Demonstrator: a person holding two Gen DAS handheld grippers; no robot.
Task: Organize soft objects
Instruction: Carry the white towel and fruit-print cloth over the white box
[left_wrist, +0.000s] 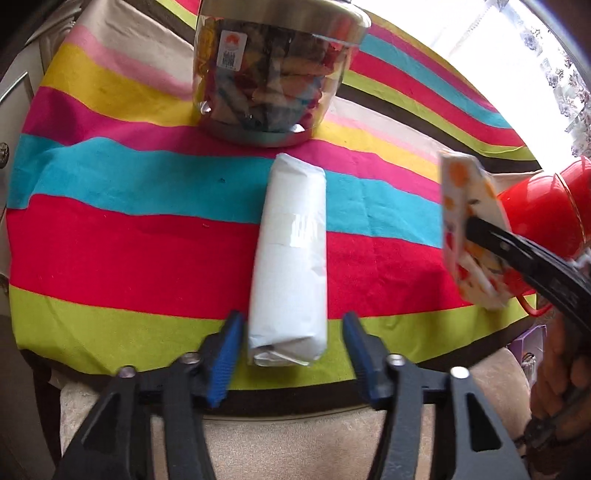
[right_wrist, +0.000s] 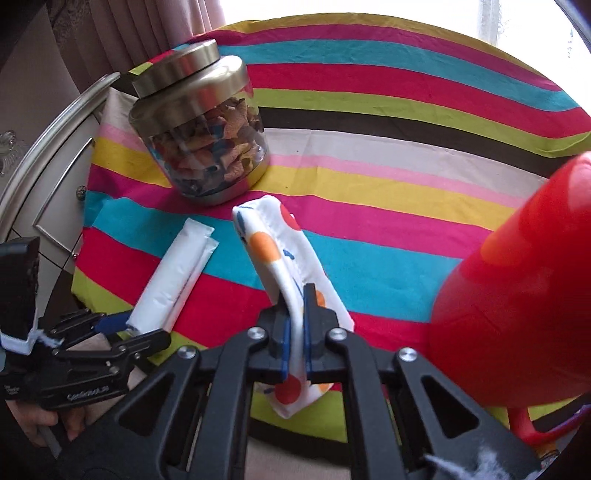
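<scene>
— What's hard to make out here?

— The label (left_wrist: 232, 50) on the glass jar (left_wrist: 273, 74): a red logo and a barcode-like block, too blurred to read. The jar's contents are a jumble of coloured pieces I can't identify. The red plastic container (right_wrist: 517, 295) is cut off at the right edge in both views.

— Counts?

— One jar with a metal lid (right_wrist: 177, 66), one white wrapped roll (left_wrist: 290, 258), one spotted fabric pouch (right_wrist: 284, 258), one red container, all on a striped tablecloth (left_wrist: 110, 240).

— Any readable writing?

— Only pale lettering on the left gripper's (right_wrist: 125, 326) body in the right wrist view, too small to read.

— And the claws?

— The left gripper (left_wrist: 291, 354) stands wide, its blue pads (left_wrist: 225, 362) on either side of the roll's near end, not touching. The right gripper (right_wrist: 293, 332) is clamped on the pouch, holding it above the cloth beside the red container.
</scene>
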